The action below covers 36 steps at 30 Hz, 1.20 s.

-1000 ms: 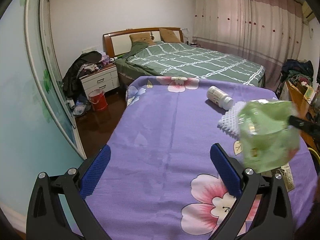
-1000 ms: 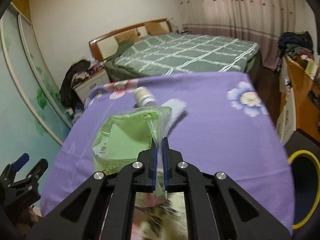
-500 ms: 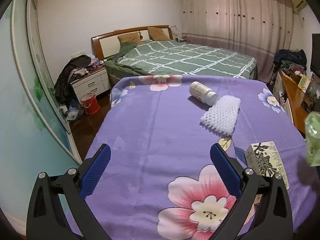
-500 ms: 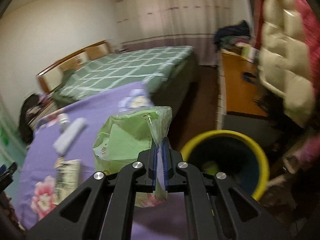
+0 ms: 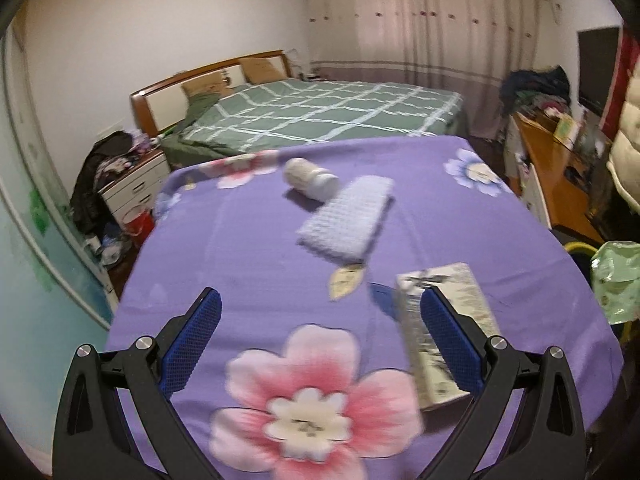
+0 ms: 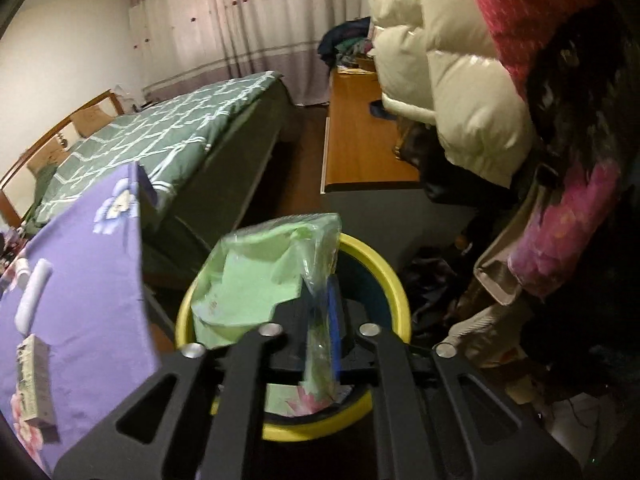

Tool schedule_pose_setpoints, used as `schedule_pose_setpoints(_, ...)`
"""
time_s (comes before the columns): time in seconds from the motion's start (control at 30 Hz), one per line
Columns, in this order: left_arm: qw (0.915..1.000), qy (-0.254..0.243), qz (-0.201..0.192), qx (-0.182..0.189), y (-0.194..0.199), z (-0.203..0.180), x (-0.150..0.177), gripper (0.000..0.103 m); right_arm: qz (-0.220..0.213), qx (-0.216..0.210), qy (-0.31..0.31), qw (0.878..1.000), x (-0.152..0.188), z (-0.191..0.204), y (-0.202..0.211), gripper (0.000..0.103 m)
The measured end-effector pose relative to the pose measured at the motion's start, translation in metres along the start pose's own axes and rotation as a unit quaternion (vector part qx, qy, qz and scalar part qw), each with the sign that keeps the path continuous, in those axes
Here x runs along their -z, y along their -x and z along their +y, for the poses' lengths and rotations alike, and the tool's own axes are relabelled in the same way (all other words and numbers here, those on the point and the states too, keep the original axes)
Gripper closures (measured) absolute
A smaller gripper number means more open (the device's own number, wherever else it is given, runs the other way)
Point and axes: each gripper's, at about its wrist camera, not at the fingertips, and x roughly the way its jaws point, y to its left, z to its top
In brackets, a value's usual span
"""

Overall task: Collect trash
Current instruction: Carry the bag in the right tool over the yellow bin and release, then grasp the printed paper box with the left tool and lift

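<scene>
Purple cloth (image 5: 248, 240) printed with pink and pale-blue flowers, spread over the work surface; taken as the landmark for all else. Beyond its far edge, one bed (image 5: 320, 116) under a green checked cover, with a wooden headboard and two tan pillows. Off its far left corner, one white nightstand (image 5: 134, 184) heaped with dark clothes, one red bucket (image 5: 140, 220) on the floor below. Behind the bed, pink curtains (image 5: 432, 24) across the far wall. Off the cloth's right edge, one long wooden cabinet (image 5: 556, 176) with piled clothing; hanging near it in the right wrist view, one cream puffer jacket (image 6: 452, 80) and red and pink garments. On the cloth, three loose items: one white bottle (image 5: 310, 178) lying on its side toward the far edge, one white foam net sleeve (image 5: 346, 216) just beside and touching it, one printed carton (image 5: 444, 328) lying flat near the right front corner. Off the cloth's right edge and lower down, one yellow-rimmed bin (image 6: 394, 292), dark inside. One green plastic bag (image 6: 260, 280) held over the bin's opening, pinched by its clear top edge in the right gripper (image 6: 320, 336), fingers pressed together on the film. Left gripper (image 5: 318, 332) low over the cloth's near edge, blue pads (image 5: 192, 340) spread wide apart, holding nothing, its right finger overlapping the carton in view.
</scene>
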Motion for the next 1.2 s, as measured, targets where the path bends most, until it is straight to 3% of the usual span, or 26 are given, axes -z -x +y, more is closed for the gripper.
schedule_pose_setpoints(0.23,0.999,-0.024,0.025,0.03,-0.01,-0.05,0.009,0.005,0.003,-0.025,-0.001,1.0,0.003,-0.003,-0.004,0.067)
schedule_pose_setpoints(0.97,0.9919,0.004,0.113,0.059,-0.066,-0.1,0.022,0.005,0.006,-0.096,0.027,0.995,0.013,0.016,0.008,0.065)
schedule_pose_setpoints(1.1,0.9909,0.012,0.122,0.055,-0.077,-0.099,0.022,0.015,0.002,-0.102,0.032,0.994,0.013,0.014,0.011,0.064)
schedule_pose_setpoints(1.2,0.9898,0.019,0.128,0.059,-0.081,-0.095,0.02,0.028,-0.002,-0.103,0.035,0.994,0.012,0.011,0.014,0.064)
